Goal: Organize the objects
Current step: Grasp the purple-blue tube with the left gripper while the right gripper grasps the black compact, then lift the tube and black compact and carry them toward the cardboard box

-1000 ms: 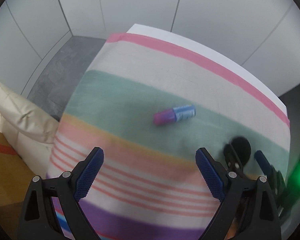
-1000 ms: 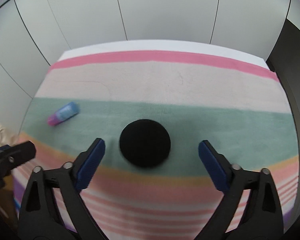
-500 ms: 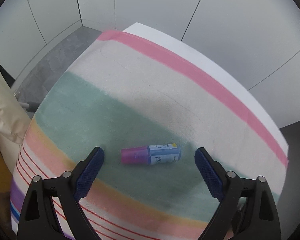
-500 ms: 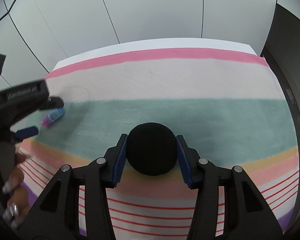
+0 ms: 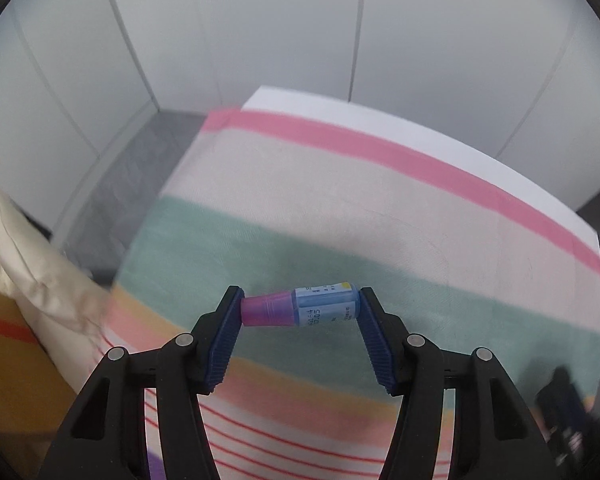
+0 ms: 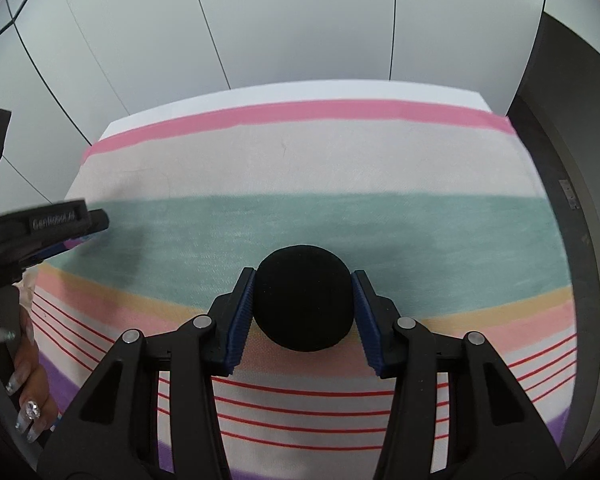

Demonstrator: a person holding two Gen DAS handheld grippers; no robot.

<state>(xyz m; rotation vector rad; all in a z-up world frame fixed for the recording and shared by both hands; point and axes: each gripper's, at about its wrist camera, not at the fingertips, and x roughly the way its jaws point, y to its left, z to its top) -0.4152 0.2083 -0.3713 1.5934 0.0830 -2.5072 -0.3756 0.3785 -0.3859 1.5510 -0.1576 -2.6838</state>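
In the left wrist view, the left gripper (image 5: pixel 300 308) had its two blue pads (image 5: pixel 222 340) at the two ends of one small bottle (image 5: pixel 300 307). The jaws were closing, and the pads touched the bottle: one pad pressed on the pink cap, the other on the blue labelled end. The bottle lay sideways between the fingertips, over the green band of one striped cloth (image 5: pixel 340 208). The cloth covered one white table (image 5: pixel 284 100), whose bare far edge showed behind the pink stripe. At the left edge there was one cream padded fabric (image 5: pixel 28 264). At the lower right edge a dark object was visible, but it was too blurred to tell what it was.

In the right wrist view, the right gripper (image 6: pixel 303 307) pinched one round black object (image 6: pixel 303 298) between its two blue pads, one pad on each side. The object sat over the place where the green band met the orange and pink bands of the striped cloth (image 6: pixel 300 168). At the left edge the left gripper (image 6: pixel 56 224) appeared as a black body, and below it one hand (image 6: pixel 26 380) with long decorated nails held a grip.
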